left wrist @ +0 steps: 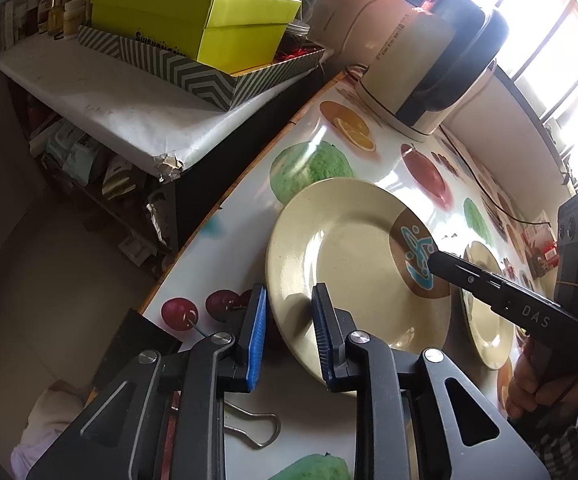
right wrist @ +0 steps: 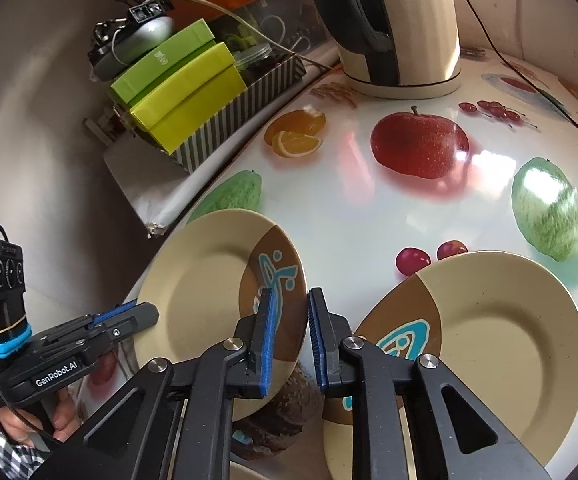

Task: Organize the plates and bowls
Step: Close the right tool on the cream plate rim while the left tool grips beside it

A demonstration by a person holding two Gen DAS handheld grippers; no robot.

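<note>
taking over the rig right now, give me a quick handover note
Left gripper: jaws around the left rim of the left plate; firm grip unclear.
Right gripper: shut on that plate's opposite rim, at the brown patch.
Right plate: lies alone on the table, untouched.
Done: nothing stacked yet.
Left: probably lift the left plate onto the right one. No bowls in view.

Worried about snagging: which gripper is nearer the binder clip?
Left. The left gripper is right over the clip, at the plate's near rim; the right gripper is at its far rim.
</note>
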